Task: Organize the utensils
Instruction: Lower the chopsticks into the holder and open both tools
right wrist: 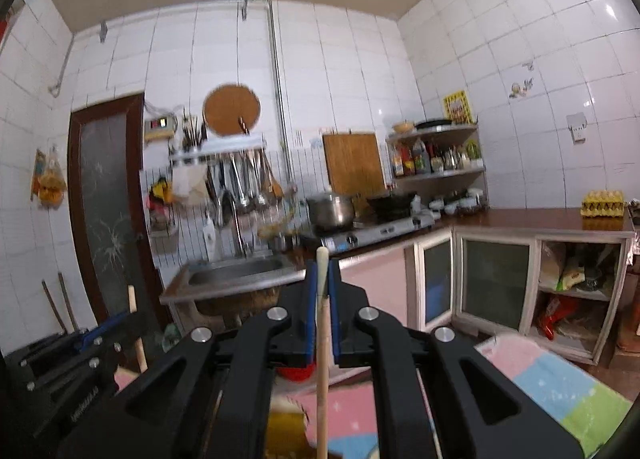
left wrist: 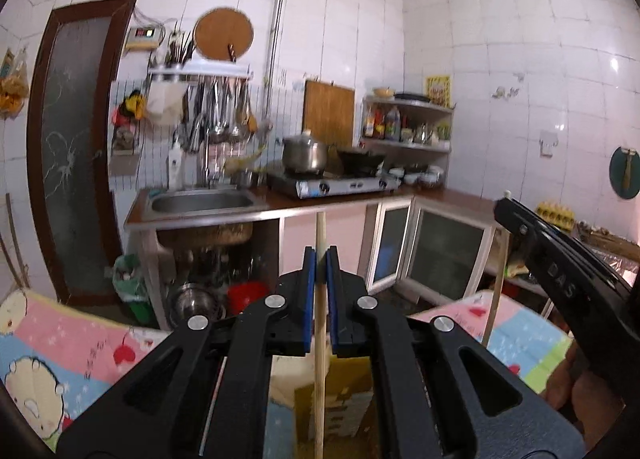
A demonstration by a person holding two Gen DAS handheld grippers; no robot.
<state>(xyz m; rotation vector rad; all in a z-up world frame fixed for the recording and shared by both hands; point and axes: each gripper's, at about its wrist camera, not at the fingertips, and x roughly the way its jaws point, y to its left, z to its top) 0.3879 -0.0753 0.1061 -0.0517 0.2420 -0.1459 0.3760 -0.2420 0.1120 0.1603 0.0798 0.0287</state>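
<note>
Left gripper [left wrist: 320, 255]: black two-finger frame with blue pads, jaws clenched on a thin pale wooden chopstick [left wrist: 319, 339]. The stick's long axis runs upright through the pad gap, top end poking just above the fingertips, lower length dropping out of the bottom of the left wrist view. Right gripper [right wrist: 322, 275]: same build, jaws clenched on a second pale wooden chopstick with a whitish rounded tip [right wrist: 322, 343], also upright, tip just above the pads. Each stick is thus crosswise to the line its gripper points along. The two grippers ride side by side, near each other but apart; in the left wrist view the right one shows at the right edge with its stick hanging below. Both are well short of the far brown counter [left wrist: 440, 195] and point towards it, over a pastel patchwork foam mat [left wrist: 80, 339]. Likely destination, as a judgement: the utensil holder full of dark sticks [left wrist: 182, 53] on the white wall rack above the steel sink [left wrist: 204, 201], far left. It lies up and left of both jaw sets, and the left hand looks the nearer one. Since the holder opens upward, the upright axis already suits a drop-in; the move needs travel forward, left and up rather than re-orienting. Background is motion-blurred, so holder detail is uncertain.
</note>
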